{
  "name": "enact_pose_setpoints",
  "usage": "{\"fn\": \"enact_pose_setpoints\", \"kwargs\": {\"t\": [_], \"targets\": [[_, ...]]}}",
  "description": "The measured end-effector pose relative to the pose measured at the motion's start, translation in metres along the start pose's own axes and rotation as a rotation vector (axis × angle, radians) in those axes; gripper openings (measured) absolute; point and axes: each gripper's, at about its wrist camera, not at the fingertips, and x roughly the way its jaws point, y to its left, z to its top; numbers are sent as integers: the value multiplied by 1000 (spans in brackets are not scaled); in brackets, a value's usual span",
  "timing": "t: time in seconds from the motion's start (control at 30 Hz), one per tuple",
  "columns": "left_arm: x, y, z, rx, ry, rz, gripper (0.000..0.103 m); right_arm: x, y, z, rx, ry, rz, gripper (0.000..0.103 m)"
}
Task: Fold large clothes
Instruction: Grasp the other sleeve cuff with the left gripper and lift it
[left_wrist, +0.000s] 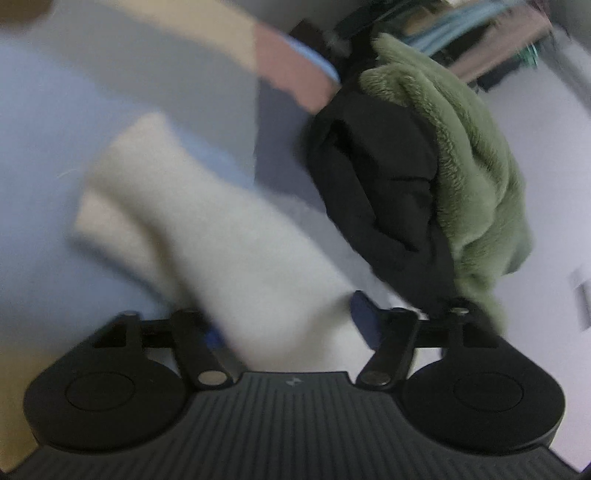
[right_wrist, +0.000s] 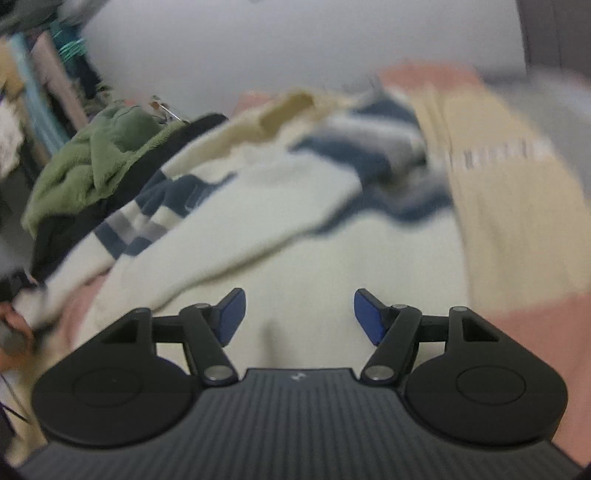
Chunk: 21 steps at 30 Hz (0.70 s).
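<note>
A pink sheet (right_wrist: 535, 332) is covering the bed, with the cream sweater (right_wrist: 295, 236) and green fleece (right_wrist: 92, 166) lying on it.

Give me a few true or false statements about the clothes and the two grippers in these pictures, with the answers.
1. The right gripper stands open above the cream knitted sweater with navy and grey stripes. True.
2. The fuzzy olive-green fleece garment lies against a black garment. True.
3. The left gripper has nothing between its fingers. False: cream fabric fills the gap.
4. The fleece garment is bright red. False: it is olive green.
5. The right gripper's finger pads are yellow. False: they are blue.
</note>
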Motion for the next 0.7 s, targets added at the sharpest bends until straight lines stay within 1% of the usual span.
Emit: {"fn": "enact_pose_setpoints", "kwargs": {"t": [0.03, 0.07, 0.1, 0.13, 0.17, 0.23, 0.3, 0.4, 0.43, 0.47, 0.5, 0.53, 0.57, 0.7], "targets": [[4, -5, 1, 48, -21, 40, 43, 1, 3, 1, -28, -11, -4, 67], [12, -12, 5, 89, -40, 76, 28, 3, 4, 2, -37, -13, 0, 67], [16, -17, 8, 125, -50, 99, 23, 6, 2, 3, -30, -10, 11, 67], [20, -23, 13, 155, -57, 117, 15, 9, -1, 4, -21, -5, 21, 67], [22, -29, 17, 177, -67, 129, 11, 13, -4, 4, -14, 5, 26, 67], [19, -46, 24, 221, -97, 128, 10, 20, -10, 4, 1, 21, 27, 67], [13, -69, 29, 286, -127, 122, 10, 24, -15, 5, 15, 25, 31, 67], [-6, -105, 35, 378, -160, 84, 9, 24, -17, 9, 38, 15, 40, 67], [-13, -118, 36, 423, -166, 66, 9, 23, -17, 10, 42, 9, 41, 67], [-23, -133, 33, 499, -170, 56, 9, 22, -17, 11, 45, 3, 40, 67], [-32, -154, 27, 607, -174, 63, 9, 20, -18, 12, 49, -2, 40, 67], [-41, -169, 21, 689, -185, 67, 9, 18, -19, 12, 54, -7, 41, 67], [-51, -183, 15, 751, -200, 52, 9, 15, -20, 13, 60, -11, 41, 67], [-106, -232, -19, 948, -257, -96, 9, 3, -24, 14, 82, -29, 51, 67]]}}
